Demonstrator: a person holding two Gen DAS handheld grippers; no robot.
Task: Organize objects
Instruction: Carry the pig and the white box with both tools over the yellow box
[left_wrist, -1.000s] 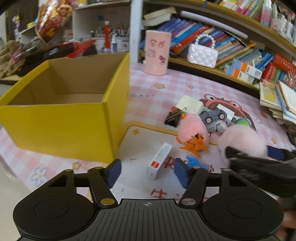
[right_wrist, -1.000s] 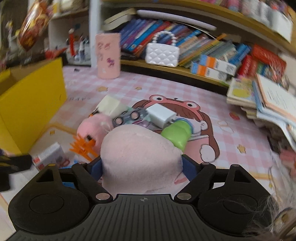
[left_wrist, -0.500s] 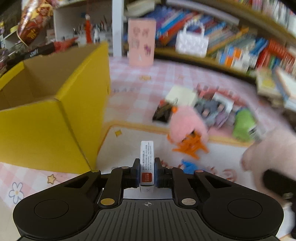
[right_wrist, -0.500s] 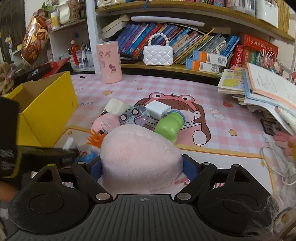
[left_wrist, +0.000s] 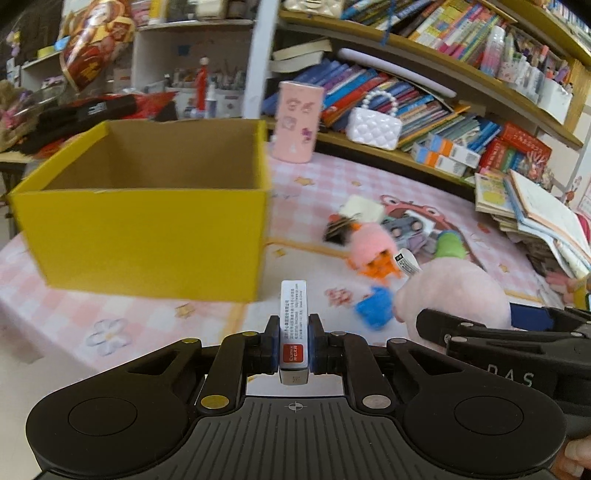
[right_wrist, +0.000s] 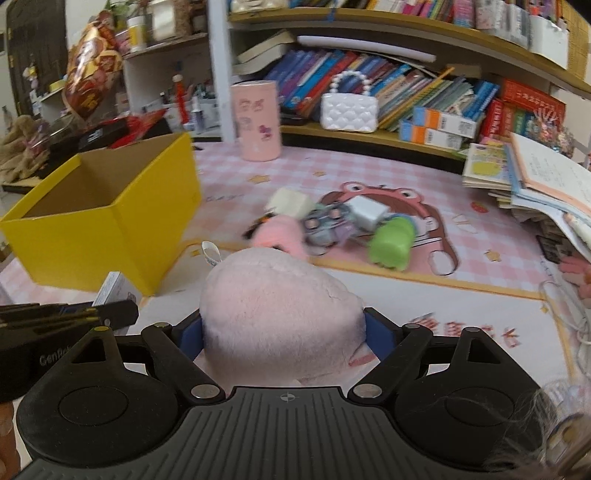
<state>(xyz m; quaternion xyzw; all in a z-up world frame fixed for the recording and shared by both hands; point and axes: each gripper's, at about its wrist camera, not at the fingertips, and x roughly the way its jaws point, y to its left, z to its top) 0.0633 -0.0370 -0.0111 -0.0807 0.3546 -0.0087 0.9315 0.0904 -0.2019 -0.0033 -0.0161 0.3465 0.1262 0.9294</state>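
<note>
Carrying the small white box (left_wrist: 293, 325), pinched in the left tongs (left_wrist: 293, 347) above the surface, short of the yellow carton (left_wrist: 147, 229); right tongs (right_wrist: 284, 332) clamp the pink plush (right_wrist: 280, 314); next, lift both over the carton's rim

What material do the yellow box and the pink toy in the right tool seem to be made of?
Yellow box: likely cardboard, with a matte yellow outside and a plain brown inside with thin, straight walls.
Pink toy: seemingly plush fabric with a fuzzy, short pile, and the right tool presses into its soft sides.
</note>
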